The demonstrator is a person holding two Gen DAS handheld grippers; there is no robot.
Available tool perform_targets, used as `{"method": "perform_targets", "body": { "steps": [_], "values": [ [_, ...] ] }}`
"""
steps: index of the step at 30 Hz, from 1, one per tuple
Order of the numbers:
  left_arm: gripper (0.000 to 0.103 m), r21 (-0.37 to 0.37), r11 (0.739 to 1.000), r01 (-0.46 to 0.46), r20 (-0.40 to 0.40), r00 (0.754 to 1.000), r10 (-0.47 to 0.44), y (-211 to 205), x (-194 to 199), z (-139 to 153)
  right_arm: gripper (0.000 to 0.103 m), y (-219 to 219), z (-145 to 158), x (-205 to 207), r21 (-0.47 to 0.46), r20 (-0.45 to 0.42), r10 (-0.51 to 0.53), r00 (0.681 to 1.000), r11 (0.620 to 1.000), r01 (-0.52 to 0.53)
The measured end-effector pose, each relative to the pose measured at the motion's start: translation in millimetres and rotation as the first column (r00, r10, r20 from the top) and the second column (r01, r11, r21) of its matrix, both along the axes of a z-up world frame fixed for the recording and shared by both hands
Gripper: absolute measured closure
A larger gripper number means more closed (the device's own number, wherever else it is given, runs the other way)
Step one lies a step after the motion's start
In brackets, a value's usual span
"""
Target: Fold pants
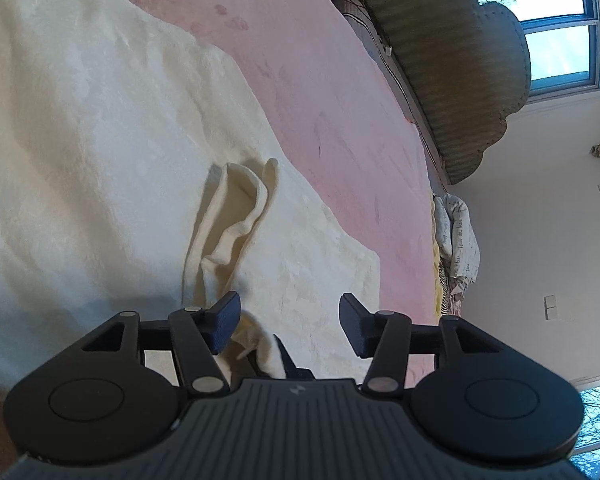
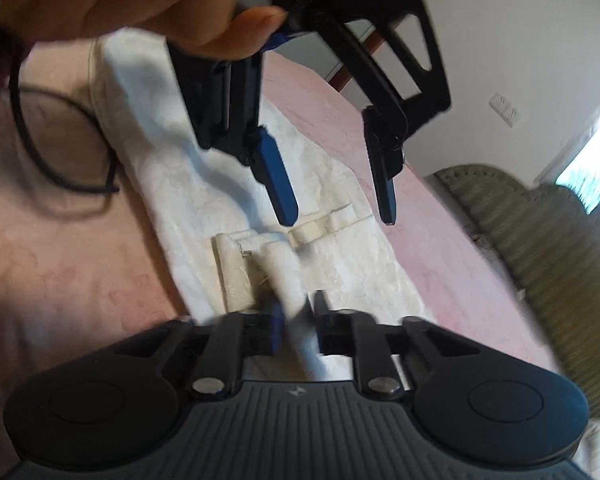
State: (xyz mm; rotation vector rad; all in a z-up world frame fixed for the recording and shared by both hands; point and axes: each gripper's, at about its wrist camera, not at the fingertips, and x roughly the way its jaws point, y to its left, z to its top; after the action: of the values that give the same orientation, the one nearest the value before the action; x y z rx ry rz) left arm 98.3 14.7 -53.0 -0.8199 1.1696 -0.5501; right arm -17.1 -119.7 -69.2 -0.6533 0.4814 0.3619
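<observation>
**Waistband pinched, left side waiting**

My left gripper hangs spread above the cream pants, which lie flat on the pink bed; its jaws straddle the loose waistband, I judge ready to take a second hold. My right gripper is pinching a raised fold of that waistband, lifting it for the fold. To the left a black cable loops on the bed. Far right stands a green headboard, clear of the work.
</observation>
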Motion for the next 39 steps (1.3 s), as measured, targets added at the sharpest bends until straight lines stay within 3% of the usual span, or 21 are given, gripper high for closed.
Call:
{"method": "perform_targets", "body": {
  "steps": [4, 7, 9, 10, 11, 14, 16, 17, 18, 21, 24, 27, 29, 32, 34, 35, 36, 37, 39],
  "values": [
    [0.046, 0.017, 1.0, -0.01, -0.025, 1.0, 0.011, -13, 11, -10, 0.095, -39, 31, 6, 0.283, -0.052, -0.054, 0.997, 0.957, 0.067],
    [0.048, -0.022, 1.0, -0.013, -0.065, 0.998, 0.011, -21, 18, -21, 0.095, -63, 44, 10, 0.415, -0.094, -0.071, 0.993, 0.904, 0.104],
    [0.066, -0.028, 0.999, -0.016, -0.097, 0.995, 0.013, -26, 22, -29, 0.095, -70, 46, 9, 0.451, -0.105, -0.064, 0.992, 0.887, 0.104],
    [0.085, -0.021, 1.0, -0.02, -0.123, 0.992, 0.017, -28, 23, -34, 0.095, -72, 47, 9, 0.471, -0.112, -0.061, 0.992, 0.876, 0.107],
    [0.095, -0.019, 1.0, -0.01, -0.129, 0.992, 0.007, -30, 24, -37, 0.095, -75, 48, 9, 0.491, -0.125, -0.057, 0.991, 0.864, 0.111],
    [0.102, 0.017, 1.0, -0.006, -0.102, 0.995, 0.008, -31, 21, -37, 0.095, -80, 53, 4, 0.524, -0.17, 0.03, 0.985, 0.849, 0.064],
    [0.102, 0.043, 0.999, -0.005, -0.068, 0.998, 0.008, -30, 19, -32, 0.095, -97, 62, 0, 0.612, -0.155, 0.099, 0.983, 0.79, 0.017],
    [0.102, 0.058, 0.998, -0.007, -0.051, 0.999, 0.01, -30, 17, -30, 0.094, -105, 65, 3, 0.648, -0.167, 0.076, 0.983, 0.76, 0.052],
    [0.102, 0.071, 0.997, -0.009, -0.036, 0.999, 0.011, -30, 16, -27, 0.094, -110, 65, 11, 0.648, -0.198, 0.016, 0.98, 0.752, 0.118],
    [0.102, 0.096, 0.995, -0.012, 0.011, 1.0, 0.01, -26, 7, -19, 0.094, -99, 44, 39, 0.476, -0.261, -0.158, 0.952, 0.837, 0.269],
    [0.102, 0.126, 0.992, -0.027, 0.044, 0.999, 0.022, -17, -4, -11, 0.094, -82, 31, 49, 0.486, -0.315, -0.099, 0.944, 0.837, 0.25],
    [0.102, 0.2, 0.978, -0.052, 0.08, 0.996, 0.036, -14, -8, -10, 0.094, -54, 31, 40, 0.441, -0.266, -0.046, 0.963, 0.882, 0.164],
    [0.1, 0.232, 0.972, -0.04, 0.058, 0.998, 0.027, -17, -3, -21, 0.094, -39, 20, 43, 0.4, -0.281, -0.042, 0.959, 0.903, 0.157],
    [0.099, 0.212, 0.977, -0.033, 0.065, 0.998, 0.019, -12, -3, -20, 0.094, -37, 11, 48, 0.397, -0.284, -0.056, 0.957, 0.902, 0.171],
    [0.097, 0.205, 0.978, -0.026, 0.062, 0.998, 0.014, -7, -2, -18, 0.093, -44, 19, 46, 0.442, -0.3, -0.077, 0.951, 0.872, 0.21],
    [0.089, 0.204, 0.979, -0.02, 0.062, 0.998, 0.007, -6, -2, -17, 0.093, -48, 22, 45, 0.472, -0.298, -0.072, 0.952, 0.856, 0.212],
    [0.089, 0.205, 0.979, -0.02, 0.061, 0.998, 0.008, -4, -1, -16, 0.093, -52, 24, 48, 0.497, -0.301, -0.057, 0.952, 0.843, 0.208],
    [0.09, 0.216, 0.976, -0.028, 0.06, 0.998, 0.016, -1, -1, -15, 0.093, -53, 23, 50, 0.498, -0.316, -0.045, 0.948, 0.842, 0.206],
    [0.089, 0.247, 0.968, -0.037, 0.083, 0.996, 0.018, 2, -2, -9, 0.093, -47, 14, 54, 0.433, -0.331, -0.059, 0.942, 0.877, 0.207]
  ]
}}
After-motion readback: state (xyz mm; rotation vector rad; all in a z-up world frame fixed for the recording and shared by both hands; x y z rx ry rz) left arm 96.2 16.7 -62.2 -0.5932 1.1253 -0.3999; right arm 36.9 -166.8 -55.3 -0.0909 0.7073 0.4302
